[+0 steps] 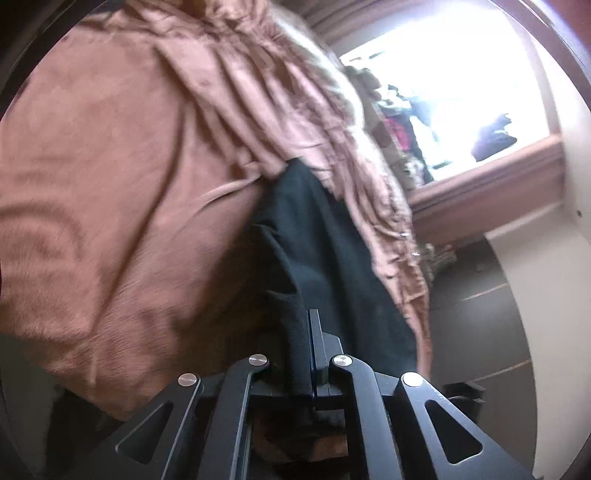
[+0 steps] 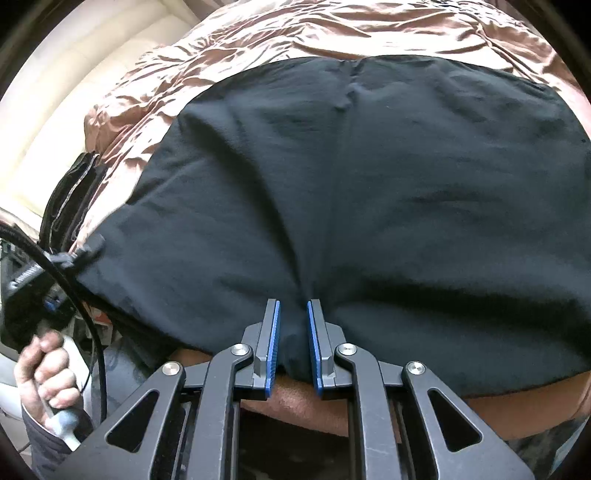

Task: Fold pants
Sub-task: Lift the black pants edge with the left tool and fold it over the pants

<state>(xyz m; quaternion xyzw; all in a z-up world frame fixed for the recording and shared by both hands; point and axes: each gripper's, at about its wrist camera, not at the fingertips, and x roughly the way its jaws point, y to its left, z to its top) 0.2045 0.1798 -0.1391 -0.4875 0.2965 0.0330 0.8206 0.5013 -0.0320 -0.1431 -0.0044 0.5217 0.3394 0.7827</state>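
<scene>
While the pants (image 2: 369, 206) lie spread black across the brown bedspread (image 2: 295, 29), both grippers have cloth in their grasp. The fabric looks soft, limp and fairly thick, likely a fleece or jersey: light to lift, sure to sag and bunch, so the hem edges and corners seem the best places to take hold. The right gripper (image 2: 293, 332) sits low at the near edge, its blue pads (image 2: 274, 343) narrowed on a pinch of that edge, with wrinkles fanning away from the bite. At far left in that view the person's left hand (image 2: 48, 384) clutches its handle, cable looping past. The left gripper (image 1: 308, 354) is tipped steeply, bed and window (image 1: 461, 85) running aslant; its fingers are pressed close on a hanging fold of the pants, which drapes down from the bed's edge. Judging by this, a fold is in progress.
</scene>
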